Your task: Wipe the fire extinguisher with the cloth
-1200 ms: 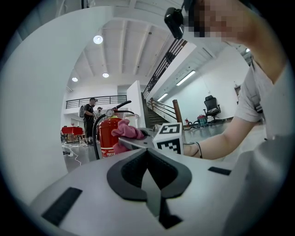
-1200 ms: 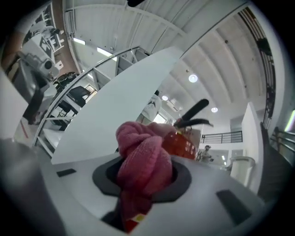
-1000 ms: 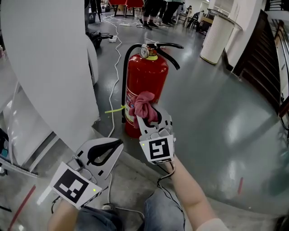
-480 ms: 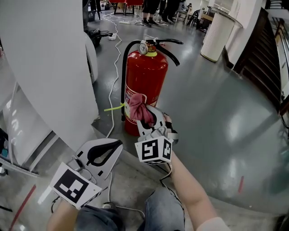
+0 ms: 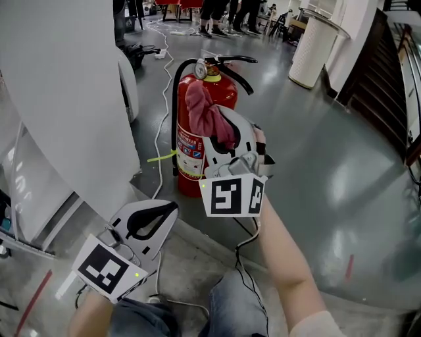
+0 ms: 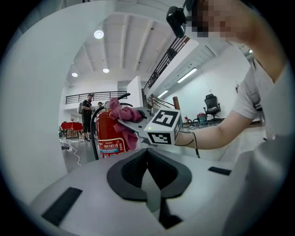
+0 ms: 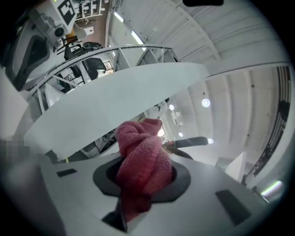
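Note:
A red fire extinguisher (image 5: 192,148) with a black hose and handle stands upright on the grey floor. My right gripper (image 5: 222,135) is shut on a bunched pink cloth (image 5: 205,113), which presses against the upper front of the cylinder just below the gauge. In the right gripper view the pink cloth (image 7: 143,166) fills the jaws, with the extinguisher's black lever (image 7: 189,142) behind it. My left gripper (image 5: 152,220) hangs low at the left, shut and holding nothing. In the left gripper view the extinguisher (image 6: 109,136) and the cloth (image 6: 125,120) show ahead.
A wide white curved column (image 5: 72,99) rises just left of the extinguisher. A white cable (image 5: 164,125) runs along the floor behind it. A white cylinder (image 5: 314,51) stands at the back right, and a dark staircase (image 5: 385,85) lies to the right. People's legs (image 5: 220,10) show far back.
My right gripper has risen with the pink cloth from the lower label area up to the extinguisher's shoulder. The left gripper has stayed put.

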Action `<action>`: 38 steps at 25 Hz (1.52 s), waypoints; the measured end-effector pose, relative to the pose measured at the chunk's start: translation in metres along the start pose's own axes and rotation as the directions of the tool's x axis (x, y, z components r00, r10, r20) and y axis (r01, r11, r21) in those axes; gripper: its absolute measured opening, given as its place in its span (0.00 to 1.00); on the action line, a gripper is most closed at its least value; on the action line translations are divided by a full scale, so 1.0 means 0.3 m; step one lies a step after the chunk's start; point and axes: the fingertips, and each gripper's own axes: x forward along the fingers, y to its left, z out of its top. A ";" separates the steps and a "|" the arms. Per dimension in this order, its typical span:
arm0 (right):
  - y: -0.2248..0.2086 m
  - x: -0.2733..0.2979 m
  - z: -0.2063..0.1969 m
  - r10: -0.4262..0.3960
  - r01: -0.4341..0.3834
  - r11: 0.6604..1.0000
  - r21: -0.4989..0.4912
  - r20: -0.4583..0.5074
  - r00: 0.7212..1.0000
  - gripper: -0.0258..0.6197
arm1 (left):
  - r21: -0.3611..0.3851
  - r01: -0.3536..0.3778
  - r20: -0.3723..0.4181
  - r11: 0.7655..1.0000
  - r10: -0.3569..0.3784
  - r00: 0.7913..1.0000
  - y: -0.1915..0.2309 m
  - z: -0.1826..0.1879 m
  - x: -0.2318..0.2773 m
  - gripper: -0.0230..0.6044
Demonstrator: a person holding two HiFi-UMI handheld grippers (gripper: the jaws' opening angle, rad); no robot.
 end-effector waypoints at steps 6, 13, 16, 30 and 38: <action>0.169 -0.057 -0.128 0.029 -0.027 0.997 0.068 -0.032 0.999 0.19 | -0.007 0.002 -0.024 1.000 -0.002 1.000 -0.010 -0.012 -0.007 0.05; 0.296 -0.086 -0.209 0.049 -0.044 0.997 0.062 -0.086 0.995 0.19 | -0.015 -0.009 -0.033 1.000 0.008 0.999 -0.005 -0.033 -0.020 0.05; 0.367 -0.103 -0.248 0.083 -0.079 0.996 0.037 -0.117 0.990 0.20 | -0.007 -0.010 -0.023 1.000 0.010 1.000 -0.002 -0.039 -0.022 0.05; 0.569 -0.150 -0.360 0.245 -0.264 0.963 -0.051 -0.238 0.940 0.20 | -0.028 -0.024 -0.054 0.999 0.022 0.998 0.012 -0.061 -0.058 0.05; 0.072 -0.025 -0.055 -0.021 0.019 0.997 -0.081 -0.029 0.999 0.20 | -0.014 -0.014 -0.019 1.000 0.014 1.000 0.004 -0.037 -0.042 0.05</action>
